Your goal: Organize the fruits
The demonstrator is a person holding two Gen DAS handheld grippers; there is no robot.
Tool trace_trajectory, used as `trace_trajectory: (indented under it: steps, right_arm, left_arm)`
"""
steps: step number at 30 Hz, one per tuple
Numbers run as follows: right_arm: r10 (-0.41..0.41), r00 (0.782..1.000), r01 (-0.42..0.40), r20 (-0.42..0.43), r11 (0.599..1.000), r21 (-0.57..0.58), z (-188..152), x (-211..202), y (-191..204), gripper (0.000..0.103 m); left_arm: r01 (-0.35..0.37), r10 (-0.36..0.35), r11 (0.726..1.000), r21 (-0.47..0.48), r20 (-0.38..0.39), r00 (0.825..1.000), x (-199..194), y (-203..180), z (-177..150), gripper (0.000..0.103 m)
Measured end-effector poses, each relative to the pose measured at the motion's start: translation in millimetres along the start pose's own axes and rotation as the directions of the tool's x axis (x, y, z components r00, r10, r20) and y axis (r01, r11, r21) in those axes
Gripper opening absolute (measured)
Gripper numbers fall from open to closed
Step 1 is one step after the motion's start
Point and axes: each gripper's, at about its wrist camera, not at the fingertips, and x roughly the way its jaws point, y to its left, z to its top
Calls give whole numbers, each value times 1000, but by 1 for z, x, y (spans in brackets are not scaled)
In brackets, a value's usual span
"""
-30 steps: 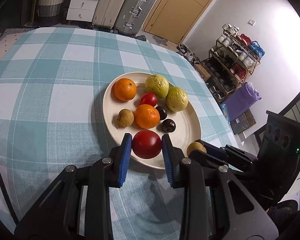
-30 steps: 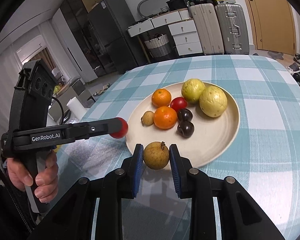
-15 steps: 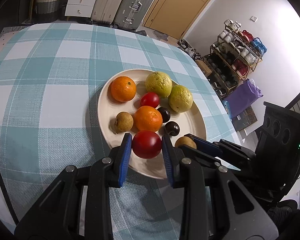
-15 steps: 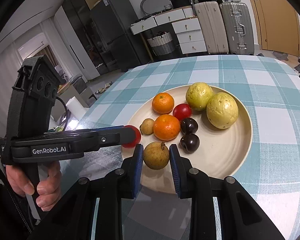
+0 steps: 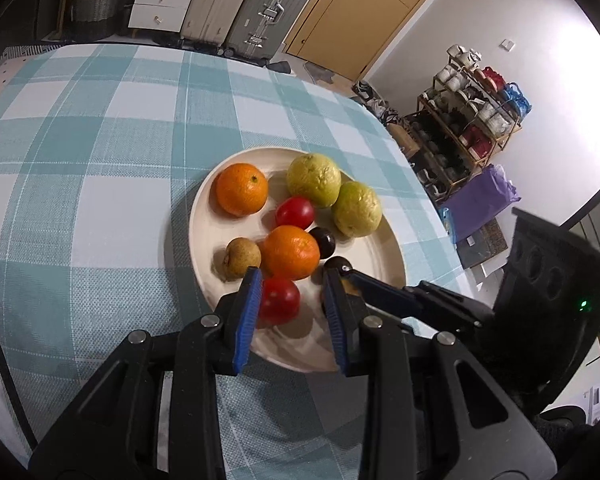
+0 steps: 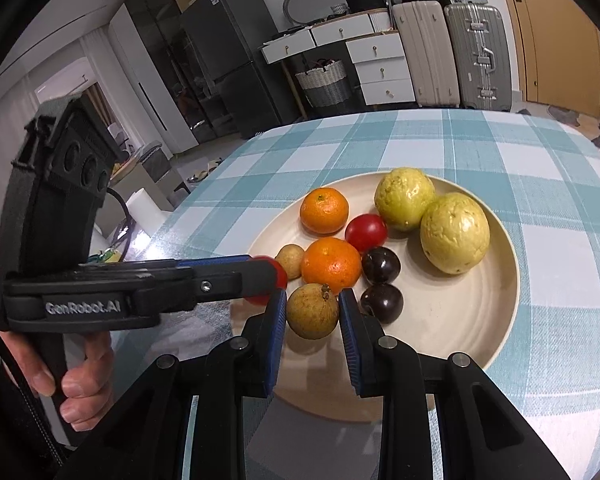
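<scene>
The big checked tablecloth (image 5: 100, 128) covers the table, and the cream plate (image 6: 468, 344) sits on it with most of the fruit already inside. At the back of the plate are two yellow-green fruits (image 6: 454, 234), then two oranges (image 6: 331, 266), a small red fruit (image 6: 366, 232) and two dark plums (image 6: 381, 303).

Your left gripper (image 5: 292, 312) looks clamped on a red tomato (image 5: 279, 301), right over the near part of the plate. In the left view the right-hand pad seems a bit off the fruit, so that grip is hard to be sure of. Your right gripper (image 6: 313, 312) is clamped on a brown round fruit (image 6: 312, 311), just beside it and also over the near part of the plate.

To do this step well, I think you should lower each fruit until it rests on a bare spot of the plate, then let go slowly. Round fruit rolls (a drop could bump the plums or an orange). Put the tomato near the other red fruit and the brown one near its twin (image 6: 290, 260), so like sits with like. Your two claws are very close together, so free one first and pull it straight back.
</scene>
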Motion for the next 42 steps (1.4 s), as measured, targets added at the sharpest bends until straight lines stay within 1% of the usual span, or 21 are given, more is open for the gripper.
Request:
trace_trajectory:
  steps: [2,3,4,6,7,11,13,17,19,21,24,28,30,31,34,36,40,42]
  right_arm:
    - [10,1000,-10,1,1000,5,0,0,0,32]
    - [13,1000,-13,6,1000,7,-1,-2,-1,38]
    - [13,1000,-13,18,1000,9,-1,-5,0,42]
    - [11,999,-11,45,1000,8,-2,-13,0,45]
    - [9,998,-9,57,1000,9,-2,-17,-1,49]
    - [-14,995,12,96,1000,28,-6,-33,-7,54]
    - [-28,994,23,107,999,44,-9,-40,-10,59]
    - [-49,989,39,138,997,73,-14,-56,-13,62]
    - [-57,986,45,158,996,77,-16,-64,-13,70]
    - [-61,981,47,185,996,77,-17,-72,-10,75]
    - [-54,973,40,225,997,64,-19,-84,-4,75]
    - [-48,959,34,280,998,54,-21,-98,6,81]
    - [-46,950,32,308,998,48,-21,-105,11,83]
    - [-49,944,36,325,998,44,-22,-109,13,87]
    - [-58,925,46,376,998,41,-25,-121,21,93]
    - [-64,915,53,398,998,39,-26,-128,25,98]
    - [-82,900,75,428,997,33,-31,-141,31,102]
    - [-103,896,99,432,995,33,-33,-145,33,102]
  left_arm:
    - [-9,9,1000,-1,1,1000,-2,0,0,28]
    - [-11,11,1000,-4,3,1000,-3,0,0,28]
    - [-7,7,1000,-9,4,1000,-5,1,0,28]
    - [-12,12,1000,-15,10,1000,-9,0,-1,28]
    - [-12,12,1000,-16,15,1000,-12,0,-2,28]
    - [-17,17,1000,-14,29,999,-23,-3,-7,28]
    - [-24,25,1000,-14,35,999,-29,-5,-10,28]
    - [-43,43,999,-7,51,998,-42,-10,-19,28]
    - [-60,60,998,-1,64,996,-49,-12,-24,28]
    - [-81,80,997,12,82,993,-58,-17,-31,28]
    - [-106,102,994,23,116,988,-71,-21,-39,28]
    - [-164,155,986,37,173,973,-88,-27,-49,28]
    - [-195,184,980,38,198,963,-95,-29,-53,33]
    - [-208,196,977,36,212,957,-98,-31,-55,34]
    - [-235,217,971,50,237,947,-104,-35,-59,37]
    - [-270,245,961,66,258,935,-108,-41,-62,42]
    - [-339,301,938,78,304,904,-113,-48,-68,51]
    - [-361,321,930,73,324,890,-115,-50,-72,62]
